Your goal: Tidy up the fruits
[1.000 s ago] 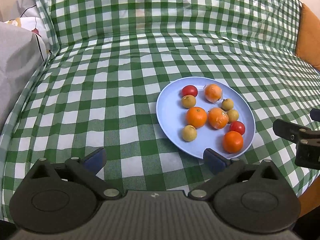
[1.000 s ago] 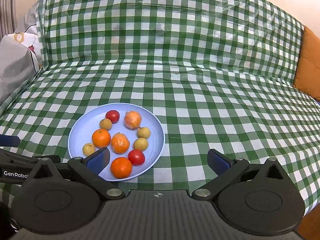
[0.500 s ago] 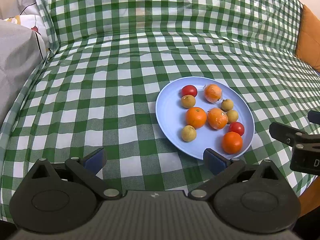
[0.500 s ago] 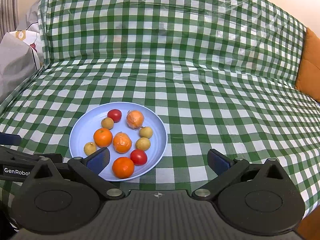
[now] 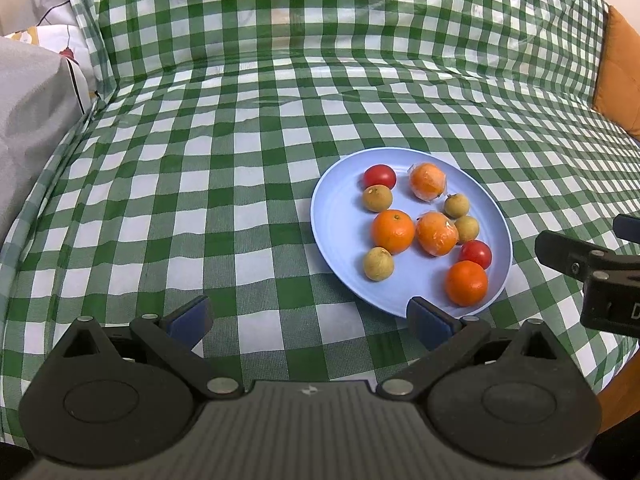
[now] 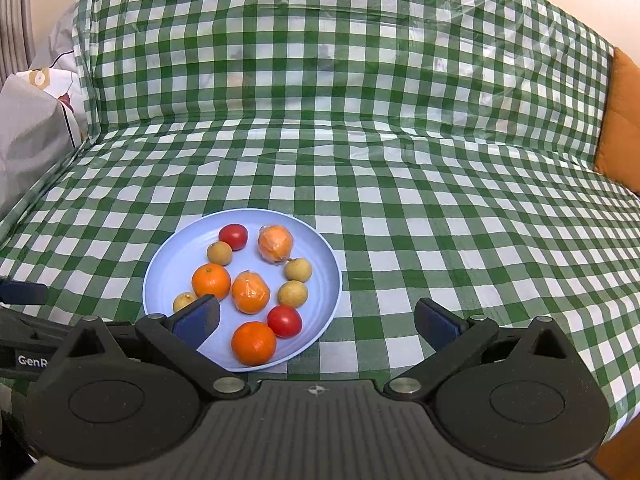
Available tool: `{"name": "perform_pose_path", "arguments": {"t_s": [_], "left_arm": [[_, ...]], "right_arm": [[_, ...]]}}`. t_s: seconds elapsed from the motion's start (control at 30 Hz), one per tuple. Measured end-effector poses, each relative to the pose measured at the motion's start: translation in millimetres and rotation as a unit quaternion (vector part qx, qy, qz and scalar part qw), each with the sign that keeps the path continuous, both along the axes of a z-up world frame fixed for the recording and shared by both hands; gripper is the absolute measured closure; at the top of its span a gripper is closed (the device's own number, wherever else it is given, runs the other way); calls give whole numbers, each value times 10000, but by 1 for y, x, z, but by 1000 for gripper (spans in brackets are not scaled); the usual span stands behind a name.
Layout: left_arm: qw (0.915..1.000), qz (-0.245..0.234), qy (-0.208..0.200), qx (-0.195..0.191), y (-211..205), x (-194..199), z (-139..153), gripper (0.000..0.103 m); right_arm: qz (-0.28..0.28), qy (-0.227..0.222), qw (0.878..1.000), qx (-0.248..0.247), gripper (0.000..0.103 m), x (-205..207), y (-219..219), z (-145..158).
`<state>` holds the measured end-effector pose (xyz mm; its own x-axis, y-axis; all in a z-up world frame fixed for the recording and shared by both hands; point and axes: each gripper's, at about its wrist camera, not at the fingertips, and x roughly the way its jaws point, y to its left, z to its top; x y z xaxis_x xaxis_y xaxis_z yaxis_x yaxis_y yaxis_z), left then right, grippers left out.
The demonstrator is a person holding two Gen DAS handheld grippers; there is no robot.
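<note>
A light blue plate [image 5: 340, 216] [image 6: 168, 256] lies on the green checked cloth and holds several fruits: oranges [image 5: 393, 231] [image 6: 253, 343], two of them in clear wrap [image 5: 427, 180] [image 6: 251, 293], two red tomatoes [image 5: 379, 176] [image 6: 284, 321] and several small tan longans [image 5: 378, 263] [image 6: 293, 293]. My left gripper [image 5: 308, 320] is open and empty, near the plate's front-left edge. My right gripper [image 6: 316, 320] is open and empty, at the plate's front-right edge; its left fingertip [image 6: 199, 320] overlaps the plate's near side.
The checked cloth [image 5: 200, 200] covers the seat and rises up the backrest [image 6: 340, 60]. A grey and white pillow [image 5: 32, 92] lies at the left. An orange cushion [image 6: 618, 120] stands at the right edge. The right gripper's body [image 5: 600, 276] shows at the right in the left wrist view.
Both grippers have shifted slightly; the plate sits a little further right in the right wrist view. The fruits have not moved. Both grippers stay open.
</note>
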<state>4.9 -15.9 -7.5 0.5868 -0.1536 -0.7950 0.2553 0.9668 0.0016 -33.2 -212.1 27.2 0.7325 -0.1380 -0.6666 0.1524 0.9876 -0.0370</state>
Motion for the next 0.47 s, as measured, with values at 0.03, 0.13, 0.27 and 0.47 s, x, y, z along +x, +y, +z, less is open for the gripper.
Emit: {"name": "perform_pose_path", "arguments": {"t_s": [0.03, 0.13, 0.27, 0.47], "left_arm": [[10000, 11, 27, -7, 0, 1, -1, 0], [10000, 43, 69, 8, -1, 3, -2, 0], [9999, 41, 107, 19, -4, 6, -4, 0], [9999, 69, 125, -49, -6, 12, -3, 0]], "right_arm": [[2, 9, 10000, 8, 1, 1, 0, 0], [13, 39, 10000, 59, 1, 4, 0, 0], [49, 80, 9999, 127, 1, 10, 0, -1], [116, 124, 9991, 380, 1, 26, -9, -3]]}}
